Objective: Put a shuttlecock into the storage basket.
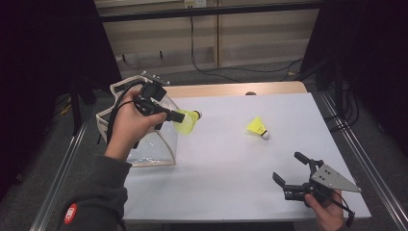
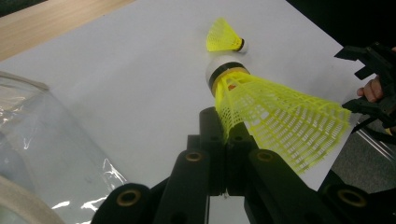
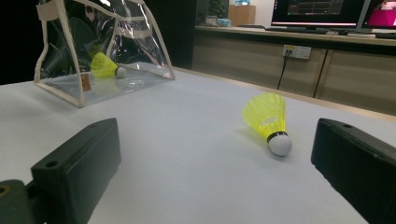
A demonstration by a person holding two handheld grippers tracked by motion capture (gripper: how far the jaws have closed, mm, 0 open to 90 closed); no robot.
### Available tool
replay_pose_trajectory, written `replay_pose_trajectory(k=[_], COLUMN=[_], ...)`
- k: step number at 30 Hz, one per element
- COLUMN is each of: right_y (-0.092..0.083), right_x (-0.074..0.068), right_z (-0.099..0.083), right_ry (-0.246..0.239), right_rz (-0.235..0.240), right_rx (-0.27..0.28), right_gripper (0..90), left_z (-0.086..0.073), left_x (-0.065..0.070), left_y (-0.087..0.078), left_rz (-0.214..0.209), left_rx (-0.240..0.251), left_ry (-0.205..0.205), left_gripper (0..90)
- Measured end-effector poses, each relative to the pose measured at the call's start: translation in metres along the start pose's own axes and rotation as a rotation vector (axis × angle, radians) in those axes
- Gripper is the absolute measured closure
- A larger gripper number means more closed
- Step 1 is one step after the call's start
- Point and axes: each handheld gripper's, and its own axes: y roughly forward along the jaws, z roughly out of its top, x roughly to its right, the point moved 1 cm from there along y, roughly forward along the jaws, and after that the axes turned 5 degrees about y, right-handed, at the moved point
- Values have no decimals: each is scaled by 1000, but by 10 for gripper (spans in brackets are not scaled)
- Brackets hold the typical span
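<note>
**Yellow shuttlecock pinched above the clear bag**

Black jaws of the left gripper [image 2: 228, 140] are pressed together on the skirt edge of a yellow mesh plastic shuttlecock with a white cork tip [image 2: 261, 105], holding it in the air with the cork pointing away from the hand. From the high view this held shuttlecock [image 1: 186, 120] hangs just beside the upper edge of the transparent plastic pouch with cream trim [image 1: 144, 154] at the table's left edge. Inside that pouch lies another yellow shuttlecock [image 3: 106, 66]. A third yellow shuttlecock [image 1: 257, 127] lies on its side on the white tabletop [image 1: 226, 168], well apart from the pouch. Near the front right corner, the right gripper [image 1: 293, 168] rests with jaws spread wide, nothing between them.
</note>
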Motion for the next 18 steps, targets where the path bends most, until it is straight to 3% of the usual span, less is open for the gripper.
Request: replay_pose_trajectory(k=[5, 18], right_y=[0, 0], right_x=[0, 0], right_z=[0, 0], right_ry=[1, 0], right_rz=[2, 1], right_rx=[0, -1], right_gripper=[12, 12], left_z=[1, 5], left_x=[-3, -8], left_y=[-2, -12], left_rz=[6, 34], left_rx=[-14, 4], left_ry=[14, 3], left_gripper=[893, 893])
